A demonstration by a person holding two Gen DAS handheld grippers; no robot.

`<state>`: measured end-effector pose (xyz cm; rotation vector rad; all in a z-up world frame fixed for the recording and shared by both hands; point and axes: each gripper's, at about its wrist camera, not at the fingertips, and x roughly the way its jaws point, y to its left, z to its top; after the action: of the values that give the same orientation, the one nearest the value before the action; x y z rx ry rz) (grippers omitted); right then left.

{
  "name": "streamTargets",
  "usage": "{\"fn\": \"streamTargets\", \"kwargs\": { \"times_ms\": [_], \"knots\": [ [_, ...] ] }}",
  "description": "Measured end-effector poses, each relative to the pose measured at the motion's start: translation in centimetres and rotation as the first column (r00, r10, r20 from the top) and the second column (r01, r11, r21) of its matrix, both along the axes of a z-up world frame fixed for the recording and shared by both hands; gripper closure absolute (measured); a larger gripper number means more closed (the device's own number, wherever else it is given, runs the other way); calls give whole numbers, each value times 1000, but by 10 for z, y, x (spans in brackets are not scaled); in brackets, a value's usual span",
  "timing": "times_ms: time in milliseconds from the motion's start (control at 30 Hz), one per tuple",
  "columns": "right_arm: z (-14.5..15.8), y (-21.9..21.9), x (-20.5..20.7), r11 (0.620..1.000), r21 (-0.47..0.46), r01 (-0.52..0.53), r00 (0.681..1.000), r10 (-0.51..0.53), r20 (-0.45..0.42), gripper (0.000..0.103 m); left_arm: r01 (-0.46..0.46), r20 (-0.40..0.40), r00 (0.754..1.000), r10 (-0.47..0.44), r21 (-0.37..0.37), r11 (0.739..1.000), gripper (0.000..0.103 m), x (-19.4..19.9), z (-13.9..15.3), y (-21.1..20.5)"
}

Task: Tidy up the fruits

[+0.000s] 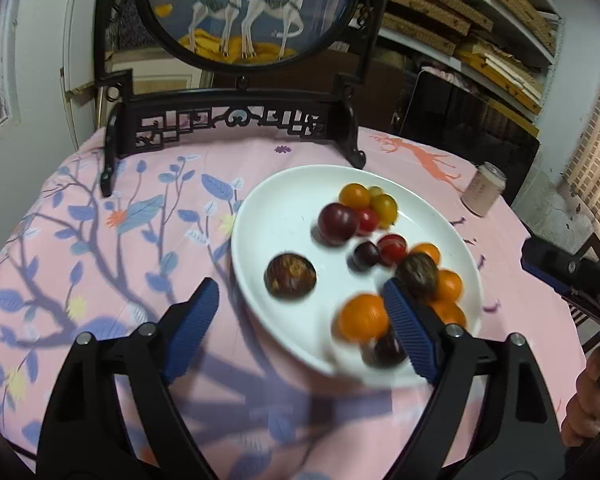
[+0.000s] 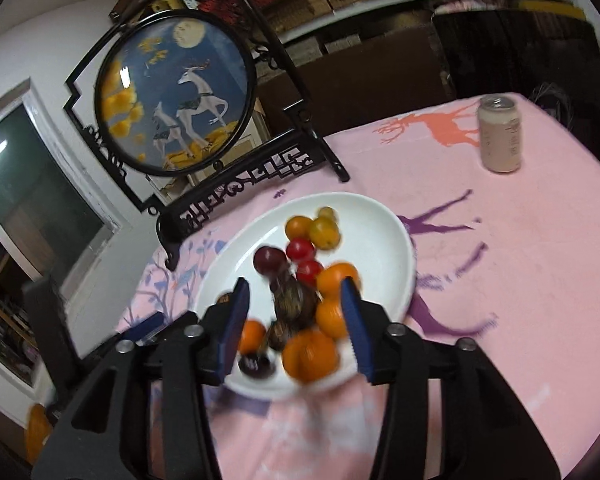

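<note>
Hovering over the near rim of the white oval ceramic plate, the left black gripper with blue ribbed pads is standing wide, nothing pressed between its pads. Left wrist view — the plate is carrying every fruit in sight: a dark brown wrinkled round fruit lying alone just ahead of the jaw gap, a bright orange round citrus just beside the right pad, small red, purple and yellow round fruits clustered at the far side. A pale pink drink can is standing well apart on the pink floral tablecloth.

Right wrist view — the right black gripper with blue ribbed pads is standing partly apart, gripping nothing; a second brown wrinkled fruit is lying in the gap, with orange citrus crowding both pads.

Judgement on the step: picking one fruit cleanly is calling for a descent onto an isolated piece, pads straddling it without nudging neighbours — round fruits are likely to roll. Blur is hiding finer contact.
</note>
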<state>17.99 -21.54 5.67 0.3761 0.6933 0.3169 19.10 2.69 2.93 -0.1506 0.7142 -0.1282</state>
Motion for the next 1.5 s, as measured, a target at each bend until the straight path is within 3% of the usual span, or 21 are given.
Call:
{"fn": "streamTargets", "kwargs": {
  "times_ms": [133,267,333,367,400,567,700,1500],
  "knots": [
    [-13,5,-47,992,-124,1,999,5,43,45,-2,47,999,-1,78,997,10,-47,-2,-10],
    [-34,20,-90,961,-278,5,997,19,81,34,-15,100,995,1,139,990,2,-88,-3,-20],
    [-40,23,-100,951,-308,10,996,18,88,22,-6,112,994,-12,158,987,2,-102,-3,-25],
    [-41,23,-104,950,-311,16,996,12,87,4,-1,108,994,-16,160,987,2,-105,-3,-26],
    [-41,22,-106,951,-309,26,996,2,88,1,5,96,995,-21,160,987,2,-106,-5,-28],
    [-34,19,-112,935,-340,107,987,-57,153,1,-63,85,995,43,244,968,2,-101,-7,-29],
    [-34,27,-112,927,-364,87,988,-34,148,1,-93,97,993,67,293,952,2,-102,-7,-32],
    [-34,27,-118,952,-298,71,990,-31,134,1,-32,113,994,4,246,969,2,-113,2,-39]
  ]
}}
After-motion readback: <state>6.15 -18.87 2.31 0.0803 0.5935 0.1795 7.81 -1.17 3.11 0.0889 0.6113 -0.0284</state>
